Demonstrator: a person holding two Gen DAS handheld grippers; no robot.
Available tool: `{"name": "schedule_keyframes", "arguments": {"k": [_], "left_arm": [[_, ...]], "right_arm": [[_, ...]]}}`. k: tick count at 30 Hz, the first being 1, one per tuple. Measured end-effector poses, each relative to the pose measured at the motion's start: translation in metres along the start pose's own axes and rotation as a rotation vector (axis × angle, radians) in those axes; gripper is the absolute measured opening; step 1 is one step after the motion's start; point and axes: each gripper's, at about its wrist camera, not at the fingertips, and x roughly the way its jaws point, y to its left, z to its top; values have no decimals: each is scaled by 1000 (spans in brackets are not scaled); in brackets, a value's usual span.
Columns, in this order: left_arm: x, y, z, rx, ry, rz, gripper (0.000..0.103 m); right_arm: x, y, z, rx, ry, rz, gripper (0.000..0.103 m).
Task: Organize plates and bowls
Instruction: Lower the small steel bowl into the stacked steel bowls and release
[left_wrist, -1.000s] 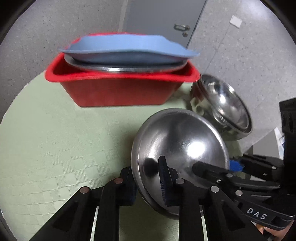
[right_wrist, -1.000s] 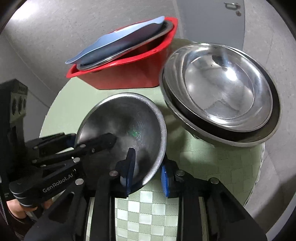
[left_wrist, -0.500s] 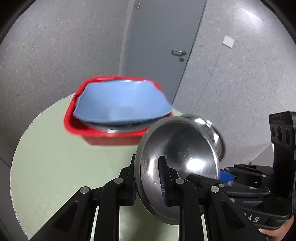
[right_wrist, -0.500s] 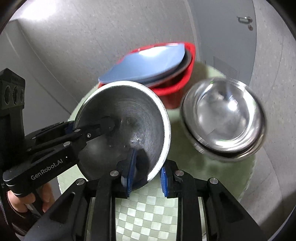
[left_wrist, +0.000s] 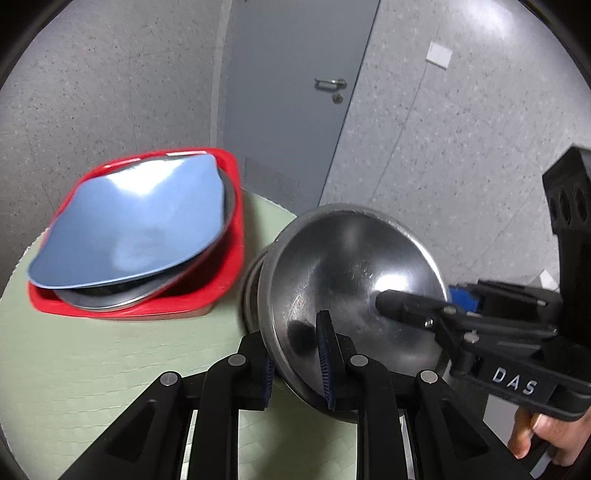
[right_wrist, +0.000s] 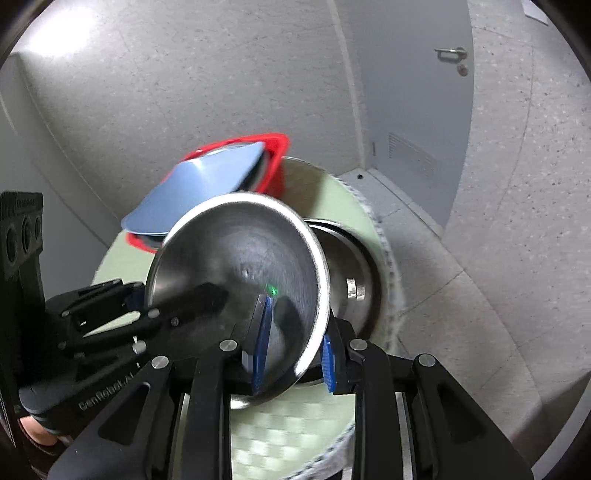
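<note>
Left wrist view: steel bowl (left_wrist: 354, 295) is carried clear of the counter (left_wrist: 74, 350), rim clamped by both tools. Left gripper (left_wrist: 295, 354) fingers are nearly together on the near rim, one pad inside, one outside. Right gripper (right_wrist: 291, 343) fingers likewise pinch the opposite rim. Stacked steel bowls (right_wrist: 351, 273) sit just beyond the right fingers; red tub (left_wrist: 229, 280) with blue plate (left_wrist: 133, 229) lies ahead-left. Recommendation: keep the bowl level, centre it over the stack, lower it until nested, then open both together.
</note>
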Motion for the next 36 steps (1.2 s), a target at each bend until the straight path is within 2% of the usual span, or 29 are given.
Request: {"name": "schedule_keyframes", "arguments": {"k": [6,14,20,36], "left_arm": [[26,-4,14,-6,32,23,18],[47,-21,24,5,43,62,22],[46,-25,19,14,34,65,24],[32,-18,9,38,19,36,36]], "right_arm": [[14,-22,8,-6,38,16,24],[24,-21,5,-22,71,21,27],[30,-20,3,-22,90,18,27],[18,-23,-1,15,77,-3,29]]}}
